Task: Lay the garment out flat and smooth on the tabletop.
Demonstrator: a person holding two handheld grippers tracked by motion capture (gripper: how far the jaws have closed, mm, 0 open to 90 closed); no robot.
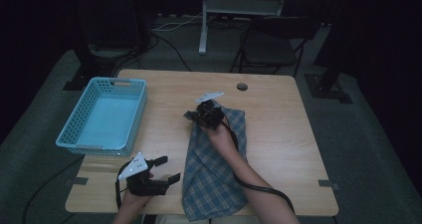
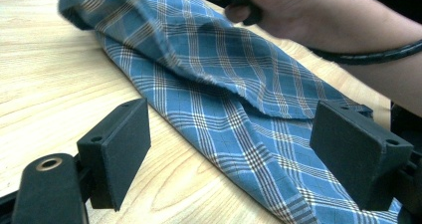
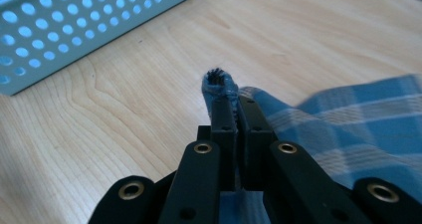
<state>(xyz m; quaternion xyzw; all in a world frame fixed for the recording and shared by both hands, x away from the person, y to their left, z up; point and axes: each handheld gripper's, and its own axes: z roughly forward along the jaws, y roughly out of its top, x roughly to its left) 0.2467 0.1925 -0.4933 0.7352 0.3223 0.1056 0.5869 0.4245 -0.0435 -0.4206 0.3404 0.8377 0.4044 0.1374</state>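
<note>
Blue plaid cloth [image 1: 215, 171] lies as a long folded strip on the worktop [image 1: 278, 114], running from the near edge toward the middle, right of centre. Its far corner is lifted off the wood; the rest rests flat, with a loose frayed edge showing along the upper layer in the left gripper view.

Right gripper [image 1: 201, 115] has that far corner: in the right gripper view its jaws are pressed together with a small tuft of cloth [image 3: 219, 84] poking out past the tips. Pinching at a corner gives control of one layer, likely so the cloth can be pulled open or folded over.

Left gripper [image 1: 166, 170] sits at the near left, just beside the strip's long edge but apart from it. Jaws stand wide, nothing between them, aimed at the cloth [image 2: 239, 109], seemingly set up for a second hold lower down.

Light blue perforated basket [image 1: 102, 115] sits at the worktop's far-left corner, well apart from the cloth and holding nothing, possibly the cloth's destination.
</note>
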